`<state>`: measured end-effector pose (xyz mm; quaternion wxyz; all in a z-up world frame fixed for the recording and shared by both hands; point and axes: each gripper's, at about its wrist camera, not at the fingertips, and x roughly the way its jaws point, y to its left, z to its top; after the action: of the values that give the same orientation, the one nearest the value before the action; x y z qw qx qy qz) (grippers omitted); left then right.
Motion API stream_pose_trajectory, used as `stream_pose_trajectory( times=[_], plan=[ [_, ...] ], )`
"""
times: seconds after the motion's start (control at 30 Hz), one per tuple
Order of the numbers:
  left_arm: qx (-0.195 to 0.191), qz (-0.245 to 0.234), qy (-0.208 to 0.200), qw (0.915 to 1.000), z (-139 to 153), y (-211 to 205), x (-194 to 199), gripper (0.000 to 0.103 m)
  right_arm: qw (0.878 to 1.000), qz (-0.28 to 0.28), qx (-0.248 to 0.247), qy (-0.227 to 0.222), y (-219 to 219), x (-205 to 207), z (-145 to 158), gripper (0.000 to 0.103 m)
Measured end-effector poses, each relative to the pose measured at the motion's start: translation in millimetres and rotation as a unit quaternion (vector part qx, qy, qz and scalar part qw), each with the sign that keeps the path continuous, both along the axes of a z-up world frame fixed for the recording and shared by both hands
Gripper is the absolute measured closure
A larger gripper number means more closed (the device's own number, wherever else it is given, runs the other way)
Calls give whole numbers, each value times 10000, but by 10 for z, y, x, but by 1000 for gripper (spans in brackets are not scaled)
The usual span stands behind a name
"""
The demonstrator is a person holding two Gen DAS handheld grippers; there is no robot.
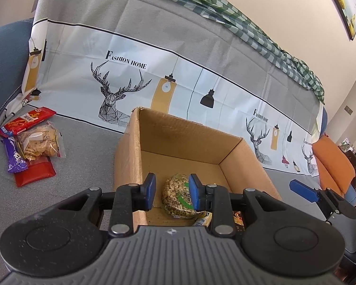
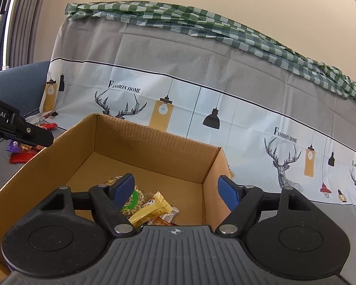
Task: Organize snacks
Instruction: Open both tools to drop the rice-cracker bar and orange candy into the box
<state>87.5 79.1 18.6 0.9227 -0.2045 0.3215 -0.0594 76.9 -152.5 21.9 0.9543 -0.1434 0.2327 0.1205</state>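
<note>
Both claws tilt downward over one open cardboard box [image 1: 178, 137]. Left claw [image 1: 172, 193] hangs above the near-left wall, its blue pads narrowly parted with nothing pinched; a bag of puffed grain snacks [image 1: 175, 196] lies on the box floor beyond them. Right claw [image 2: 178, 190] is spread wide and empty, one pad over the box, the other outside its right wall. Inside are three packets that I can count (a fourth is unclear): the grain bag, a yellow wrapper [image 2: 152, 210] and an orange packet [image 2: 162, 220], all crowded near the front. Four more snacks [image 1: 30, 142] sit piled on the grey sofa seat [image 1: 83, 166], well left of the box. The back half of the box floor is bare.
</note>
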Motion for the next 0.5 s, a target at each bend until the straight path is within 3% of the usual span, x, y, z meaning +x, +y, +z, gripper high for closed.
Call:
stream_pose_trajectory(
  times=[0.5],
  plan=[
    [5, 4, 3, 10000, -6, 1, -7, 70, 10000, 5, -3, -10, -2, -4, 2, 24]
  ],
)
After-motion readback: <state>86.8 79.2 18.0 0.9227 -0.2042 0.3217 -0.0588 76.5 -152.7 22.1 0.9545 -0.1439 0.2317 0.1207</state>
